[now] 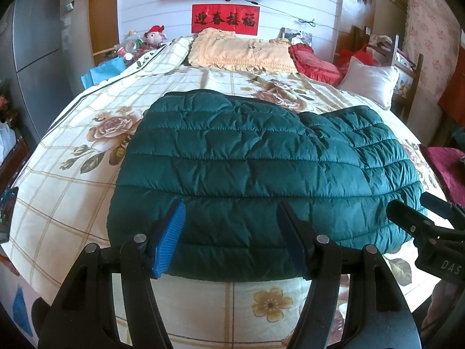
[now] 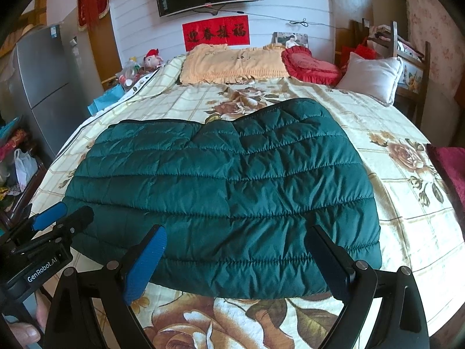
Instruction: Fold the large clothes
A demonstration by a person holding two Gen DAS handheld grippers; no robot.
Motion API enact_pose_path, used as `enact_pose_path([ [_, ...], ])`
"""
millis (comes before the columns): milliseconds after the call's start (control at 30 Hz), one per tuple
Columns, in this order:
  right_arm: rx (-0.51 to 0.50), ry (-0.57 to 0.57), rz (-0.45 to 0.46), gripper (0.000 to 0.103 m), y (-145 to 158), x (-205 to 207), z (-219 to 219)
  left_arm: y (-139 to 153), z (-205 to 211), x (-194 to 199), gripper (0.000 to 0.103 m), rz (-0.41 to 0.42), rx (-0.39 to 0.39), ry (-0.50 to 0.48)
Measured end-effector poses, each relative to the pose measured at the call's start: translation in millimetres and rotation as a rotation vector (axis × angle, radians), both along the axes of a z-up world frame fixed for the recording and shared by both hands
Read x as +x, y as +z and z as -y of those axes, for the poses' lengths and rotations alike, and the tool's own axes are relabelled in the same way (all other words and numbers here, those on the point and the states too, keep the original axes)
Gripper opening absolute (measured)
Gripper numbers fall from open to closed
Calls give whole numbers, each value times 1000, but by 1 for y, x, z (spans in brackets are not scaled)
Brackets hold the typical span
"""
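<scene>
A dark green quilted puffer jacket (image 1: 247, 168) lies folded flat on the floral bedspread (image 1: 72, 180); it also shows in the right wrist view (image 2: 226, 186). My left gripper (image 1: 231, 232) is open, its blue-padded fingers hovering over the jacket's near edge, holding nothing. My right gripper (image 2: 235, 258) is open above the jacket's near edge, also empty. The right gripper shows at the right edge of the left wrist view (image 1: 421, 212). The left gripper shows at the left edge of the right wrist view (image 2: 58, 218).
A yellow frilled pillow (image 1: 241, 51), a red heart cushion (image 1: 316, 61) and a white pillow (image 1: 372, 81) lie at the bed's head. A grey fridge (image 1: 37, 43) stands left. A wooden chair (image 1: 407, 67) stands right. A magenta cloth (image 1: 447, 168) lies at the right edge.
</scene>
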State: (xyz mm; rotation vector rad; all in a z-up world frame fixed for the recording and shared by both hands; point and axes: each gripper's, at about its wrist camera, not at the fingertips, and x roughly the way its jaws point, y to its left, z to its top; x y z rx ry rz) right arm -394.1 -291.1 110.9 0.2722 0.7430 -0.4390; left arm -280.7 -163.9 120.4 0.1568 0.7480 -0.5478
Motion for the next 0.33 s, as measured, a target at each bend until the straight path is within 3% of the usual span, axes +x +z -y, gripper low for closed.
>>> enact_pose_path([
  [333, -3, -2, -6, 96, -3, 1, 2, -3, -2, 2, 65, 36, 2, 0],
])
